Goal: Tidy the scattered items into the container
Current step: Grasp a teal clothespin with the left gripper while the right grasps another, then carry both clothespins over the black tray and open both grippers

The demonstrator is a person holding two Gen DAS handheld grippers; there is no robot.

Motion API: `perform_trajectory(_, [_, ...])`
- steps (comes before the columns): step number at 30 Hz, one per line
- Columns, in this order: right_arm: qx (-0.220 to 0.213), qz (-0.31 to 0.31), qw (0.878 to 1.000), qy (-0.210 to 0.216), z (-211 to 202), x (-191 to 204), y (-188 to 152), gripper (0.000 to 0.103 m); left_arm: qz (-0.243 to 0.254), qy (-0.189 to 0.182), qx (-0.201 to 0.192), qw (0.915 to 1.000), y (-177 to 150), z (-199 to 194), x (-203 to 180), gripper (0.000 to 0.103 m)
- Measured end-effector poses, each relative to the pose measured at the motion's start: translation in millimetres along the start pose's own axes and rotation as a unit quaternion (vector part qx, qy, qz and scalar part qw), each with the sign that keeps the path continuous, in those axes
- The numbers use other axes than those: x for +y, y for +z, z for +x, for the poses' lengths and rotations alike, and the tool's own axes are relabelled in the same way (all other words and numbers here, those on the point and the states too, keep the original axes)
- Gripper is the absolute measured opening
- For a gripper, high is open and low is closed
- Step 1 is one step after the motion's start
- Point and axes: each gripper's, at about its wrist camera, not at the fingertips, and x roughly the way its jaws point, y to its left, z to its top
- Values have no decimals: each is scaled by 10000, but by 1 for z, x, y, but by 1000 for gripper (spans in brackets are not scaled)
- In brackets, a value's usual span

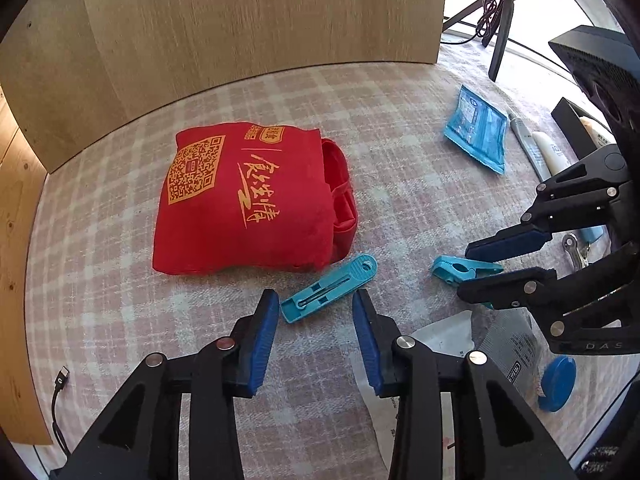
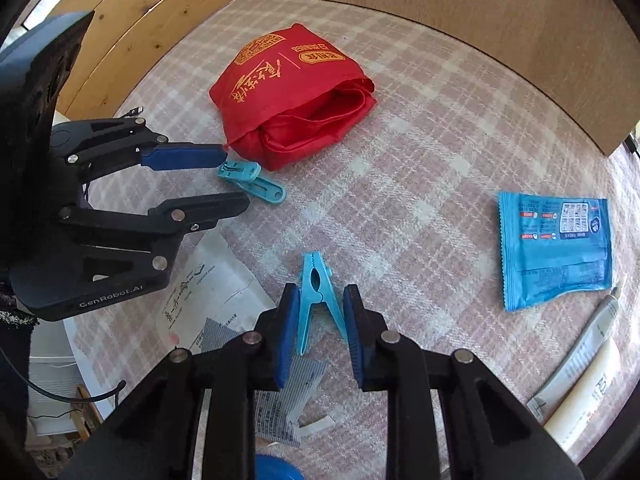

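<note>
At the bottom middle of the right wrist view, the right tongs straddle a blue clothes peg that lies flat on the checked surface. Their blue pads sit against its two splayed legs, one on each side, so they are clamped on it, though only lightly by the look of it. The peg's nose points away, up the frame.

The grip is on the spread legs, so a hard squeeze would likely just open the peg's mouth and might let it pivot or shoot out. It seems better to keep the pressure even, lift straight up, and check that the peg hangs steady before carrying it. A striped sachet lies under the near fingers and should not come up with it.

In the left wrist view, the left tongs stand apart and hold nothing. A flat blue clip lies just ahead of their tips and is not touched.

Further off, in the middle of the frame, sits the red bag, which is probably the container. Its mouth is slack and faces right. The free tongs may need to hold that mouth open so the peg drops inside and does not land on the cloth. A blue packet and a white tube wait at the upper right.
</note>
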Motion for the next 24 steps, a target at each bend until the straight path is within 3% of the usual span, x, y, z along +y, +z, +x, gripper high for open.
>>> perform_trajectory(3, [-98, 168, 9998, 78, -10, -11, -4, 22, 135, -17, 76, 9999, -1, 5, -5, 15])
perform_trajectory(8, [-281, 325, 9990, 117, -26, -16, -12, 22, 229, -110, 65, 9997, -2, 2, -7, 12])
perform_trajectory(15, [-448, 490, 9976, 204, -36, -19, -25, 22, 0, -255, -68, 9997, -5, -14, -12, 11])
perform_trajectory(24, [-876, 785, 9926, 303, -70, -26, -51, 22, 26, -490, -409, 9980, -8, -52, -44, 11])
